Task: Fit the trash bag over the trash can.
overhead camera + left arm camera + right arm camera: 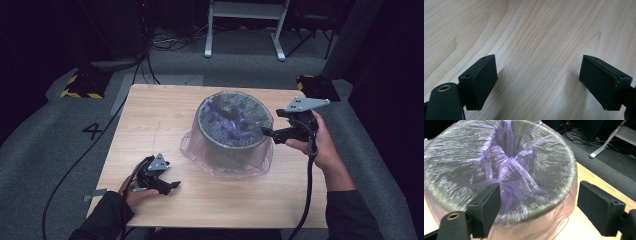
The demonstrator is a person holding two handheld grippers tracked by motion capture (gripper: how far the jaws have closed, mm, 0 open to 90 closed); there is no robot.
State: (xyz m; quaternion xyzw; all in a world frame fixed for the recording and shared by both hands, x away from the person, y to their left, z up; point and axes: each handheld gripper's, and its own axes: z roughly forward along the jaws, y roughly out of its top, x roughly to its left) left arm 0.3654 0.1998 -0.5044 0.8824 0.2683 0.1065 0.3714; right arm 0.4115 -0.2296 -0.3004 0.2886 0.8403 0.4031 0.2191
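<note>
So here's the setup: a round bin (234,129) sits a bit right of the middle of the wooden table (150,125), with a thin purple bag (511,170) draped over it, sagging into the opening and spilling down the outside onto the tabletop all around. The work in hand looks like fitting that liner onto the bin.

The right gripper (266,132) is the one that matters. It's held at the bin's right side at rim height, pointing left across the table at the rim. Its own view has the jaws spread wide with nothing clamped, the rim and the bunched film right in front of them. One pad (486,207) looks like it's up against the plastic, but honestly I can't tell if it's touching or just overlapping in the picture.

The left gripper (172,185) is parked low near the front left edge of the table, well apart from the bin. Jaws spread too, just bare wood grain between them.

So the bag lies straight ahead of the right gripper, and the bin is upright with its axis vertical, rim running crosswise to the jaws. My guess is the next move is a short push forward to pinch the film at the near rim, and the right hand is way closer for that
</note>
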